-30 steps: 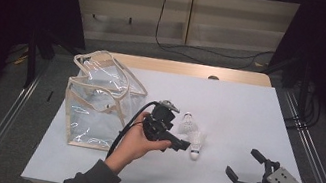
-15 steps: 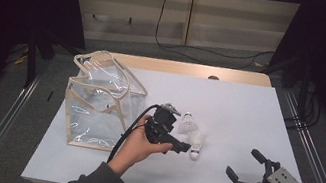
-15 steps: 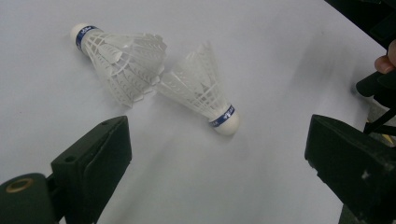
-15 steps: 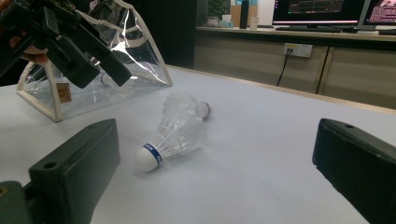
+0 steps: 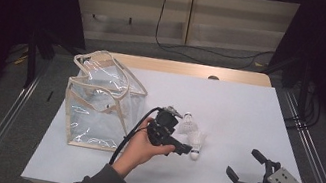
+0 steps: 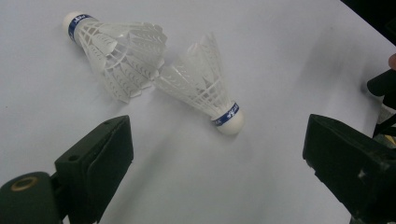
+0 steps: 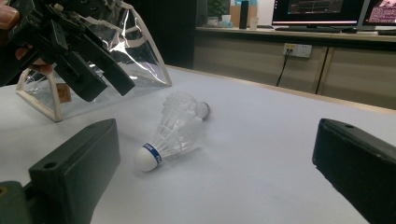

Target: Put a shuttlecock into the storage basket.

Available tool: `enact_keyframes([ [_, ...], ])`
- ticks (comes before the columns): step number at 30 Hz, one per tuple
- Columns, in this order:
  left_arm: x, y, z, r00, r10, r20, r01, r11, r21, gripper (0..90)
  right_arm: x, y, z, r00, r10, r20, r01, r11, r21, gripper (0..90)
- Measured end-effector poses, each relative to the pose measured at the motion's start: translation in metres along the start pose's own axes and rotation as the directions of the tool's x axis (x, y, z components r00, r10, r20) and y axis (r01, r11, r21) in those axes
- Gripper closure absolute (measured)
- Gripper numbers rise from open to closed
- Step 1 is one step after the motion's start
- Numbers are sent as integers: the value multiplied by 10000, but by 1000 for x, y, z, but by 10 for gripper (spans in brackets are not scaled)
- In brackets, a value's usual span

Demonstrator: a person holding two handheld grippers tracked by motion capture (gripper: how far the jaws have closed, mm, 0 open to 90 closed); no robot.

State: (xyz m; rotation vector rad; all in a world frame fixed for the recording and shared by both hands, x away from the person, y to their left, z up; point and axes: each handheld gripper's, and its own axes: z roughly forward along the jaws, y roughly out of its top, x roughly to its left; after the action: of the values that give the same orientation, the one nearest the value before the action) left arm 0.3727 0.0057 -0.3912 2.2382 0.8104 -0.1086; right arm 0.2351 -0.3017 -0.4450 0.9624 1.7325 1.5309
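Two white shuttlecocks with blue bands lie side by side on the white table [image 5: 248, 111], feathers touching. One shuttlecock [image 6: 205, 93] points its cork toward my left gripper; the other shuttlecock [image 6: 116, 51] points away. In the high view they are the far shuttlecock [image 5: 189, 123] and the near shuttlecock [image 5: 197, 144]. My left gripper [image 5: 178, 134] hovers just above and left of them, open, with nothing between its fingers [image 6: 100, 158]. My right gripper [image 5: 243, 163] stands open near the front right edge, empty, and faces the shuttlecocks [image 7: 170, 135].
A clear plastic bag [image 5: 98, 103] with beige trim and handles stands upright at the table's left. It also appears behind the left gripper [image 7: 79, 51] in the right gripper view. A wooden strip [image 5: 190, 69] runs along the table's far edge, with a cable beyond it.
My left gripper has shifted slightly to the right, closer to the shuttlecocks. The right gripper and the shuttlecocks have stayed where they were.
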Motion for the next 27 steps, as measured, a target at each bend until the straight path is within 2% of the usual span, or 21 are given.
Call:
enact_keyframes([
  [27, -5, -2, 17, 9998, 31, -188, -30, 10000, 95, 99, -1, 0, -1, 10000, -57, 26, 57, 10000, -56, 8],
])
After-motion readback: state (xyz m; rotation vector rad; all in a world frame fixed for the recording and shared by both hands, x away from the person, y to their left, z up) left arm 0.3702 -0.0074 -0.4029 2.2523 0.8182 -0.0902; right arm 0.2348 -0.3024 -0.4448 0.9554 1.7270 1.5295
